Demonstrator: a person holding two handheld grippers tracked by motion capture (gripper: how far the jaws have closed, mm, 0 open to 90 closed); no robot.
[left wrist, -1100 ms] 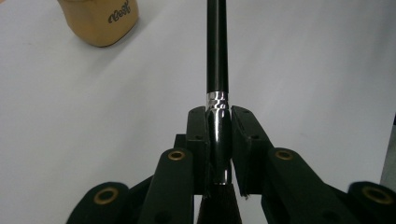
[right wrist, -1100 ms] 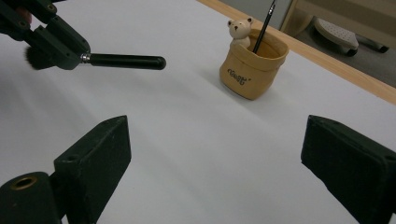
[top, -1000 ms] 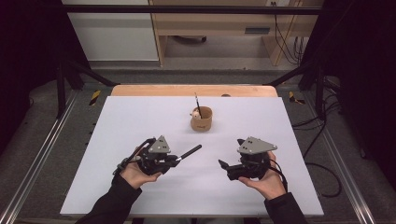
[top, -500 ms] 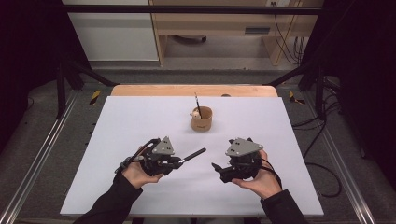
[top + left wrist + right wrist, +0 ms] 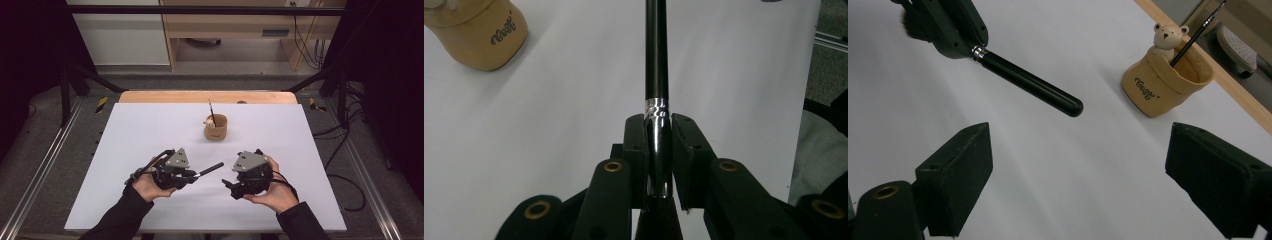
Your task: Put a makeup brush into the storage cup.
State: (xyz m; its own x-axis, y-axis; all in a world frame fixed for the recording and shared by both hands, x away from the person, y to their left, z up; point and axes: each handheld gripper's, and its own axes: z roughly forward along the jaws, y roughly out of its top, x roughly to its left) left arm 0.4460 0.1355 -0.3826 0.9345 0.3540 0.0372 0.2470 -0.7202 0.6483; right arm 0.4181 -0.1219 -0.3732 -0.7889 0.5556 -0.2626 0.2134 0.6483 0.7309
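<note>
My left gripper (image 5: pixel 192 175) is shut on a black makeup brush (image 5: pixel 210 170), clamped at its shiny ferrule (image 5: pixel 657 107). The bristles sit behind the jaws, and the handle (image 5: pixel 657 50) points away toward my right gripper (image 5: pixel 227 186). That gripper is open, its wide jaws (image 5: pixel 1078 170) turned toward the handle's rounded end (image 5: pixel 1070 106), which hangs a short way ahead of them. A tan fabric cup (image 5: pixel 215 127) with a small bear figure (image 5: pixel 1166 36) stands upright further back, holding a thin dark brush (image 5: pixel 211 111).
The white table top (image 5: pixel 150 130) ends in a wooden strip (image 5: pixel 200 96) at the far edge. Black frame posts and loose cables (image 5: pixel 345 150) flank the table on the floor. A wooden desk (image 5: pixel 235 25) stands beyond.
My right gripper has moved left, closer to the free end of the brush handle. The left gripper has kept its hold and barely shifted.
</note>
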